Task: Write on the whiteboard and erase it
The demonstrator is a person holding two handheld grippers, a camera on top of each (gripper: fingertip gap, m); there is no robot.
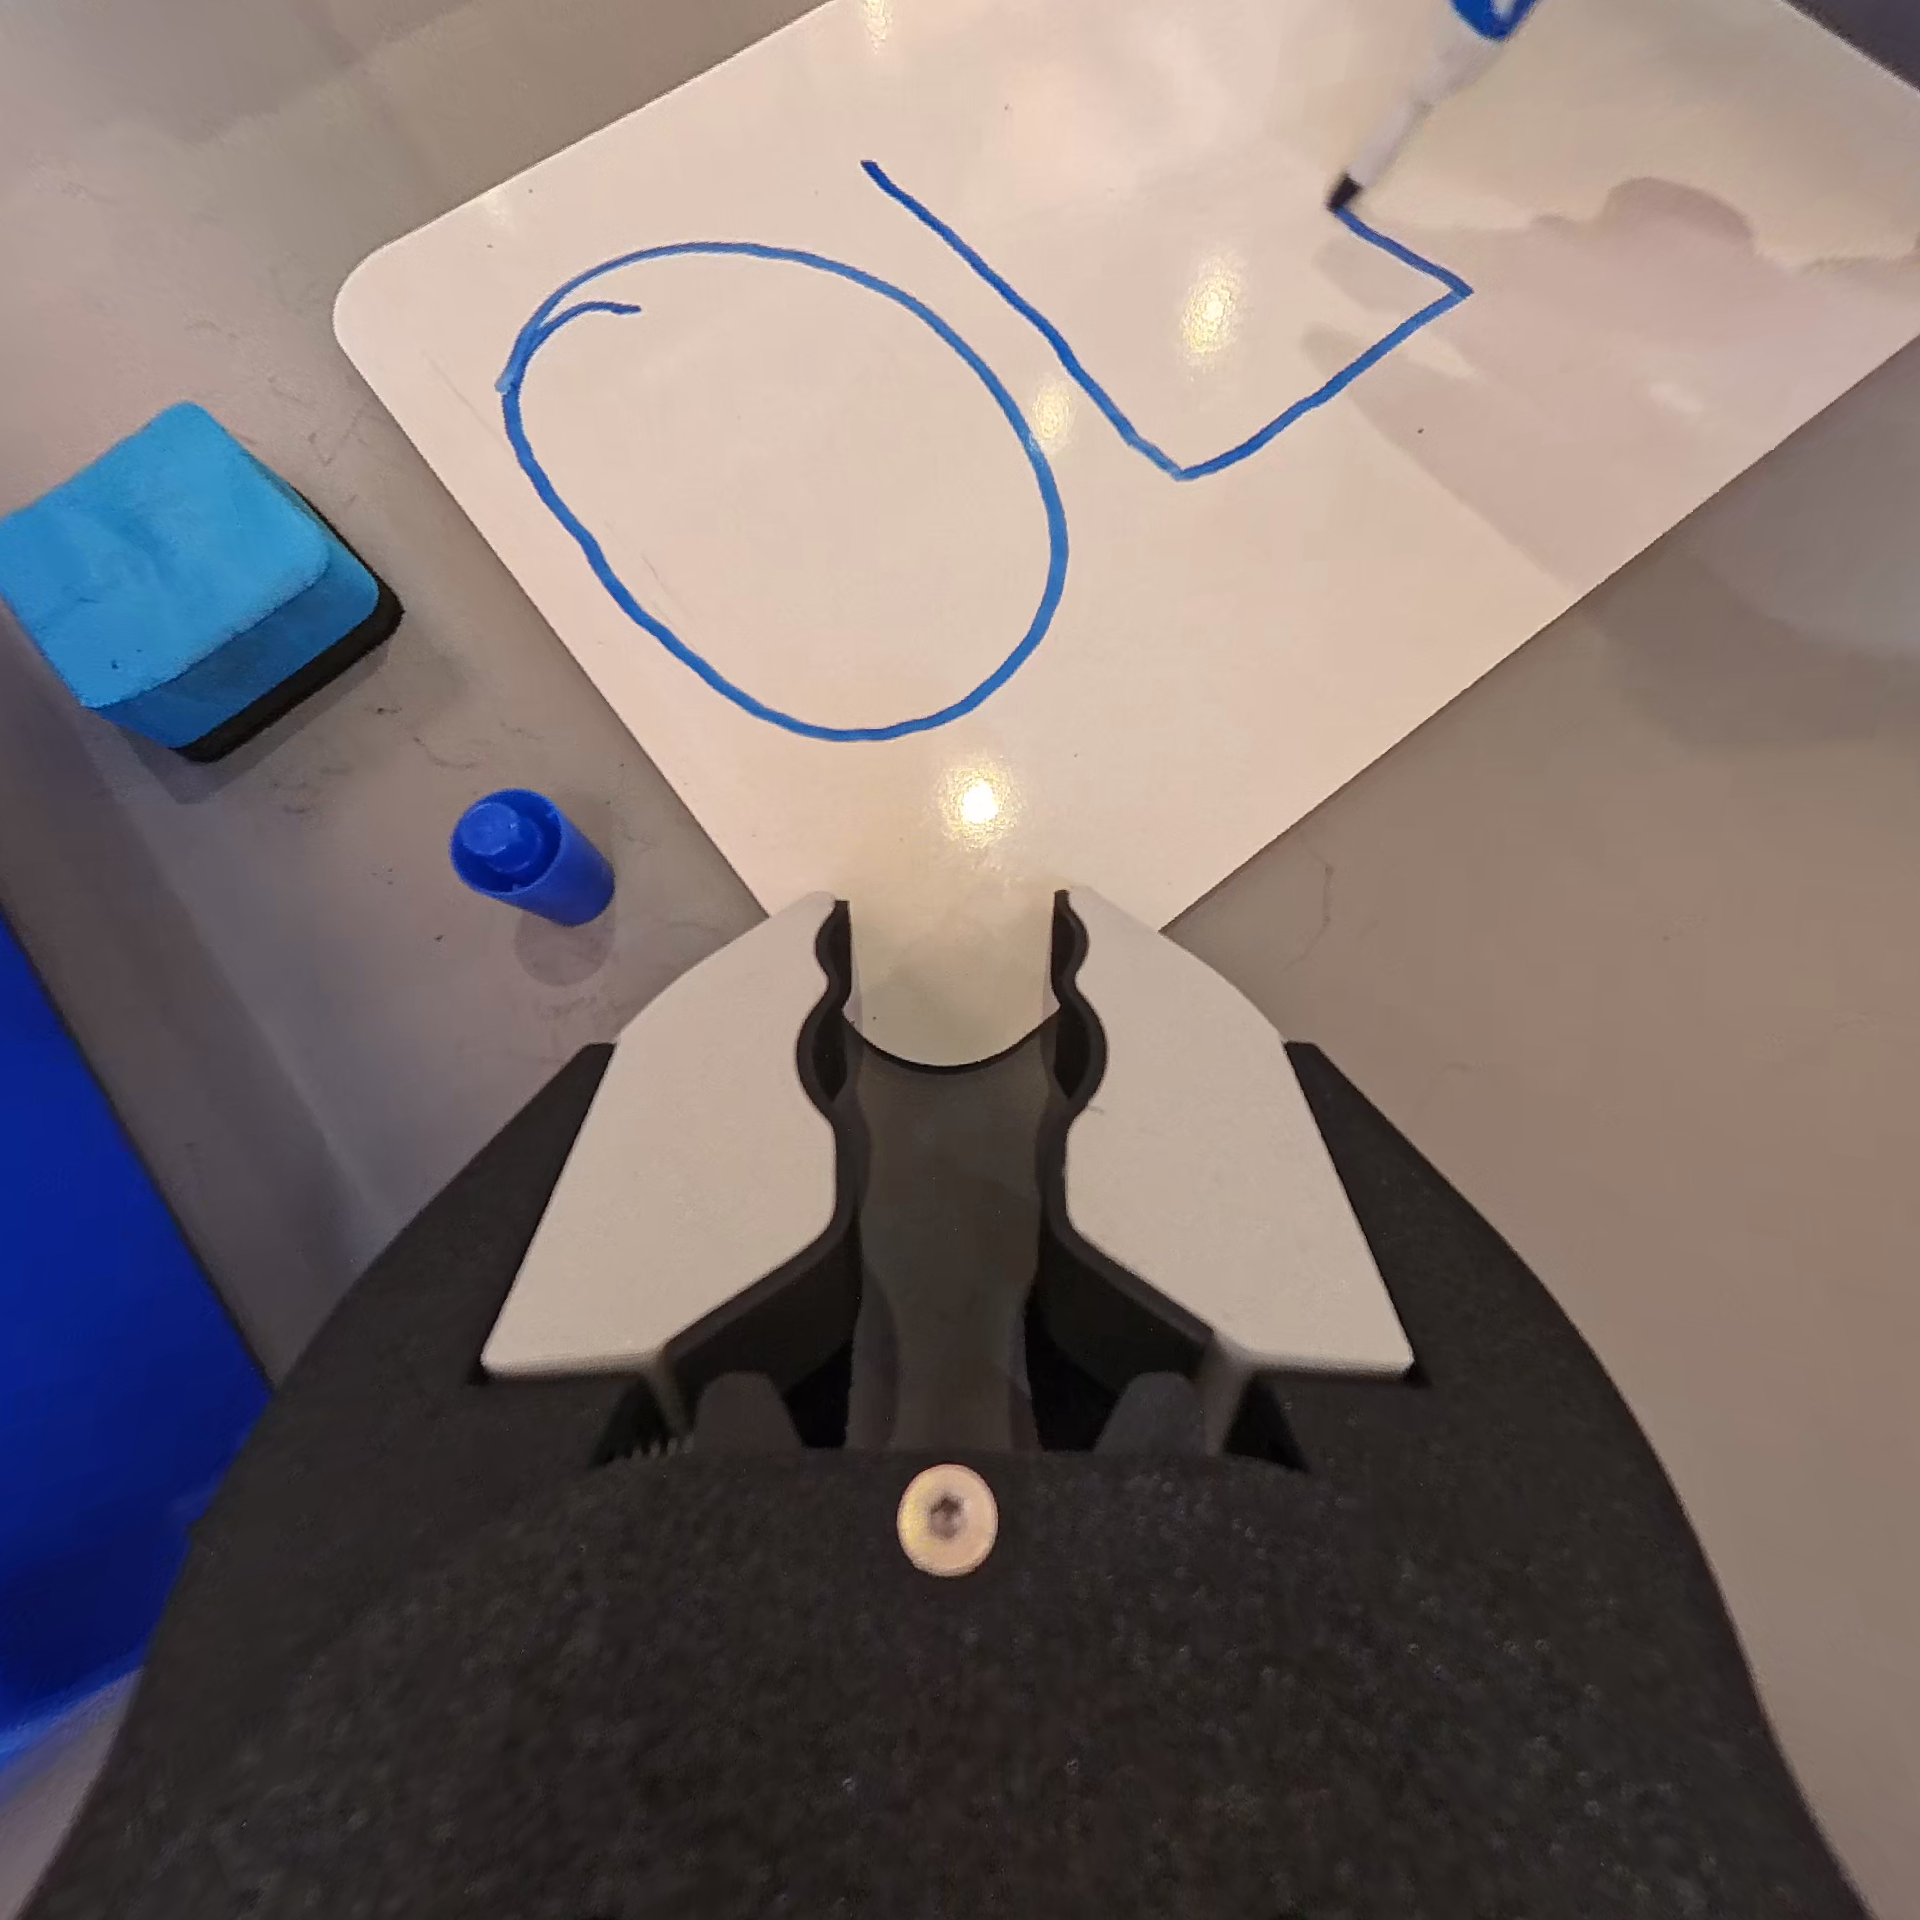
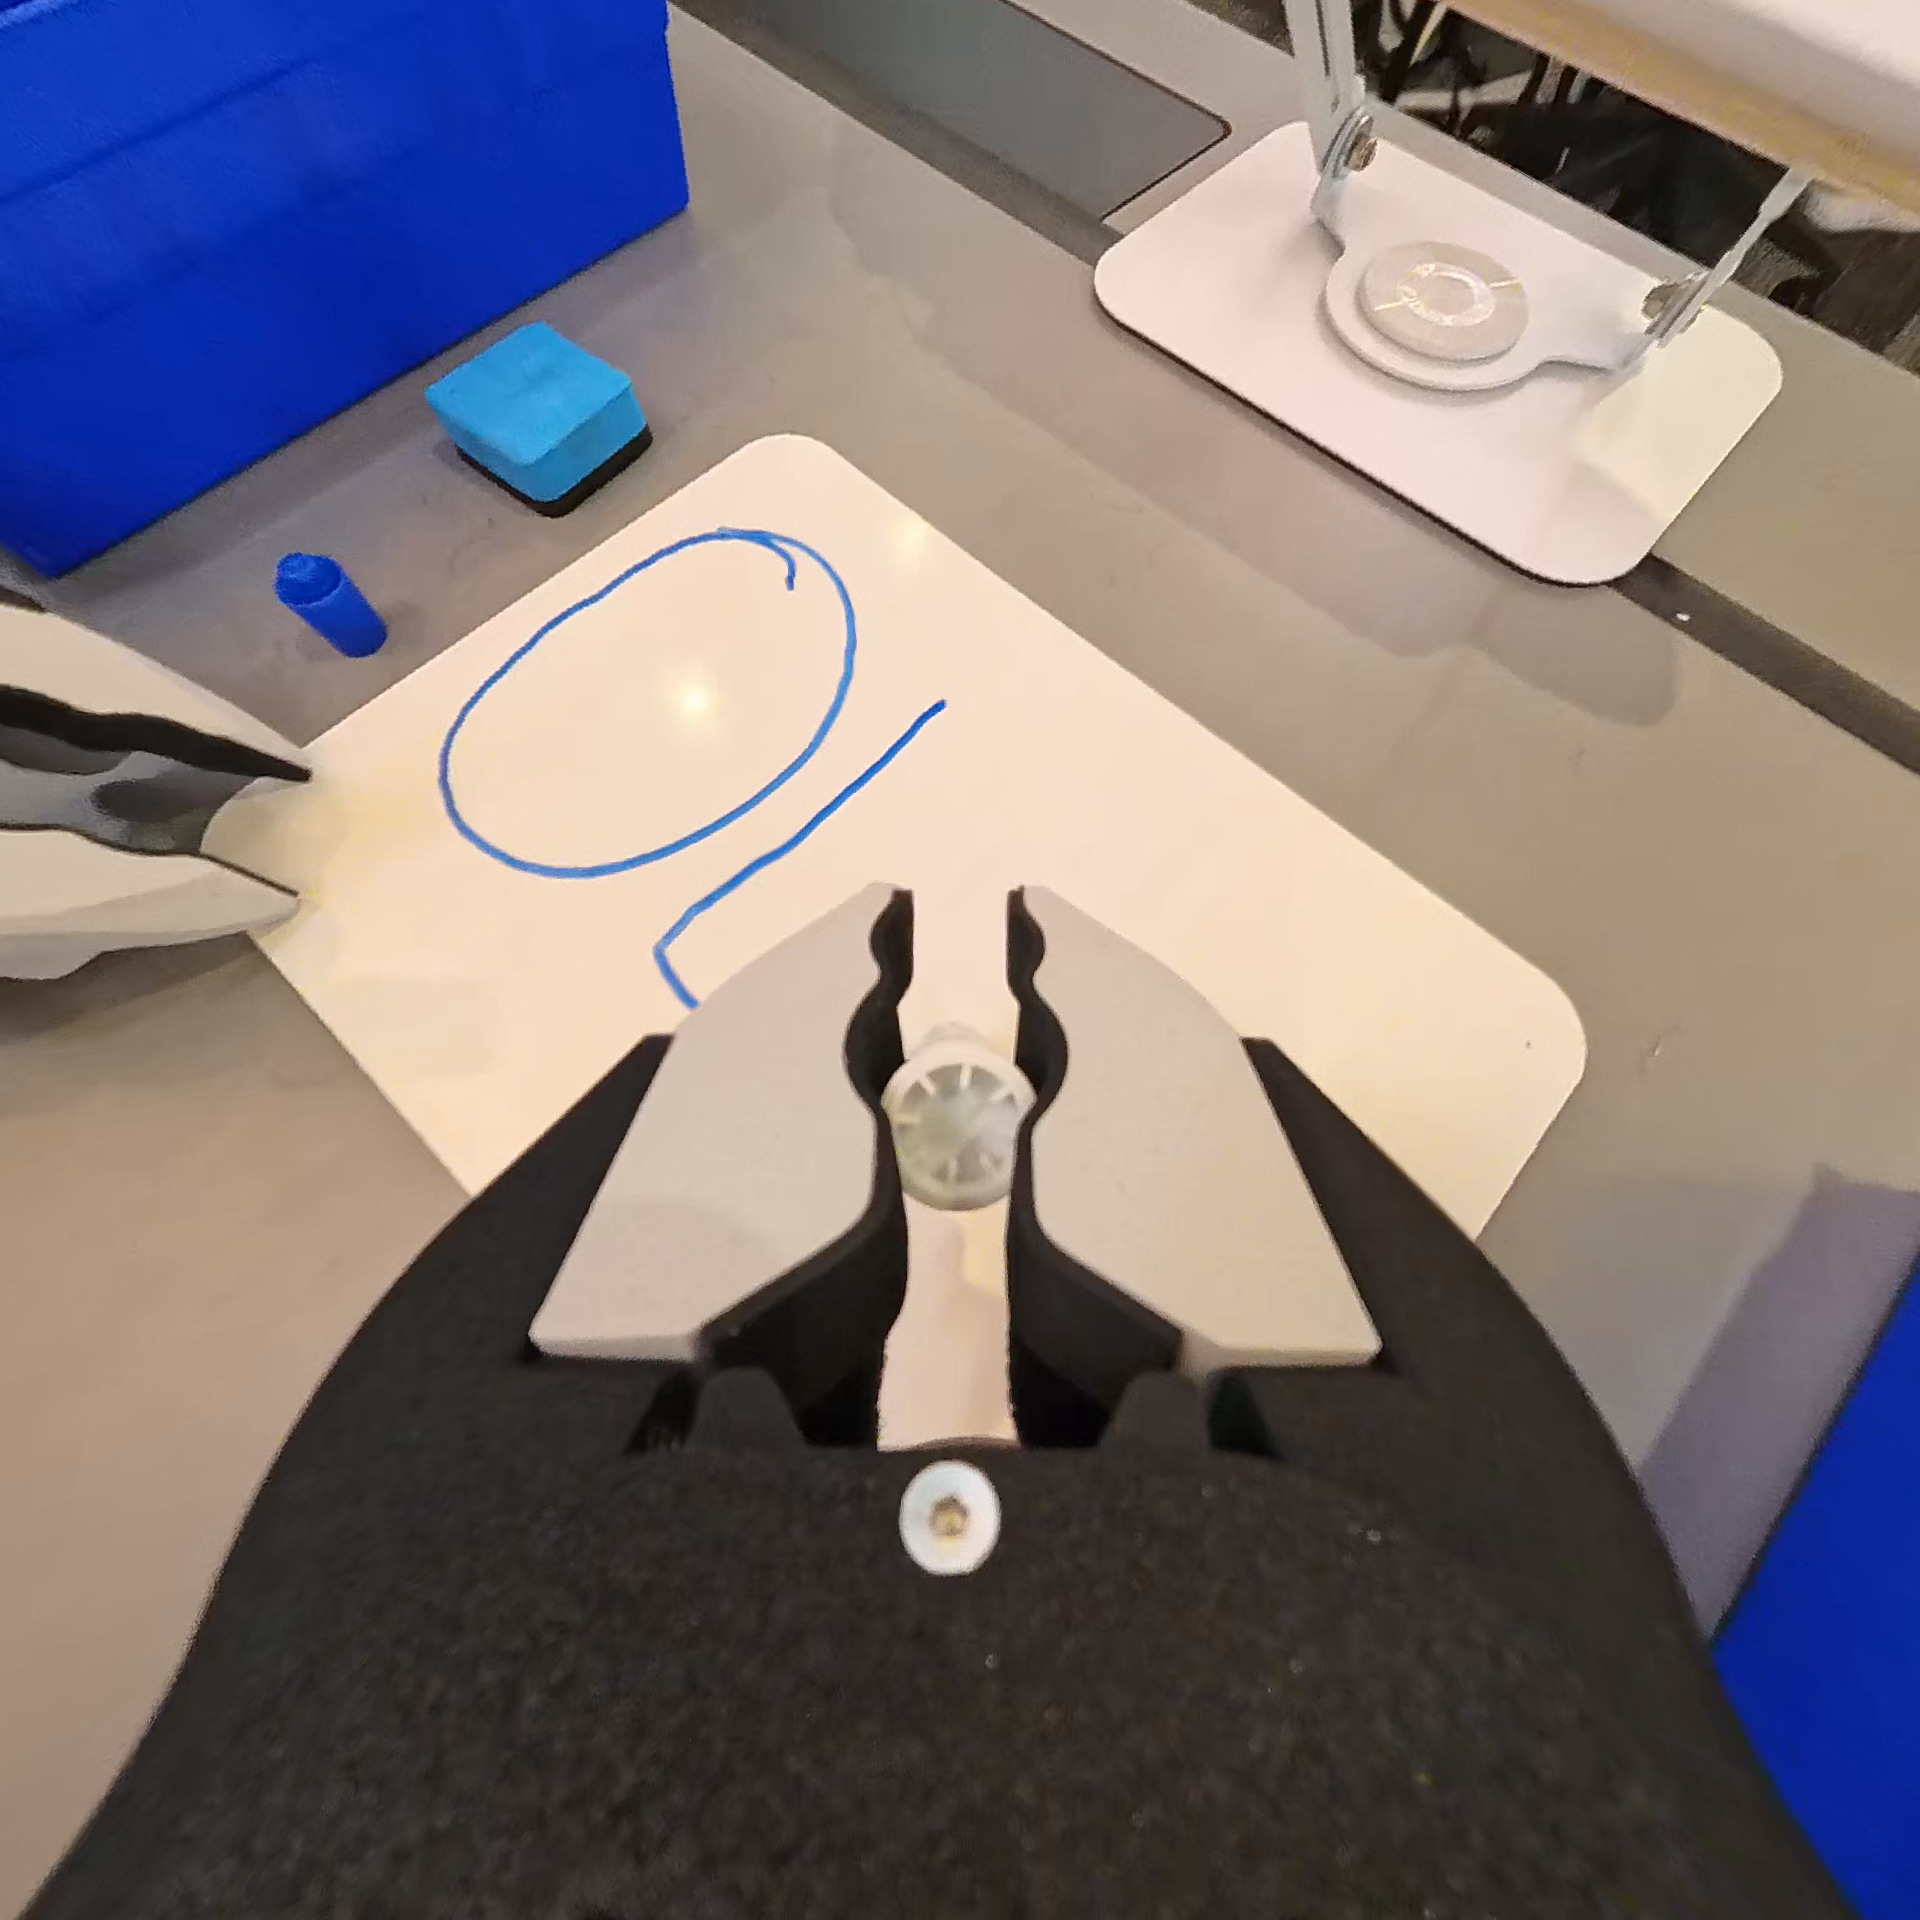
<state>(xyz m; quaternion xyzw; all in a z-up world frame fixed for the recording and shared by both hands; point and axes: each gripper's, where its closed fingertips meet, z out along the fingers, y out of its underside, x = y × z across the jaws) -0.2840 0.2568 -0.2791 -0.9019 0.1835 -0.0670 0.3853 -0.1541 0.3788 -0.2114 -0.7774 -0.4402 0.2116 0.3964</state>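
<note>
A white whiteboard [image 1: 1247,644] lies flat on the grey table and bears a blue oval [image 1: 1049,582] and an angular blue line [image 1: 1309,400]. My right gripper [image 2: 961,904] is shut on a blue marker [image 2: 954,1132], seen end-on. In the left wrist view the marker [image 1: 1423,94] touches the board with its tip at the end of the angular line. My left gripper [image 1: 948,914] is open and empty at the board's near corner; it also shows in the right wrist view [image 2: 296,831]. A blue eraser [image 1: 177,571] and the marker cap [image 1: 530,857] lie on the table beside the board.
A large blue bin [image 2: 312,208] stands behind the eraser [image 2: 535,416] and the cap [image 2: 332,608]. A white stand base [image 2: 1455,416] with metal legs sits at the back right. Another blue object [image 2: 1849,1558] is at the right edge.
</note>
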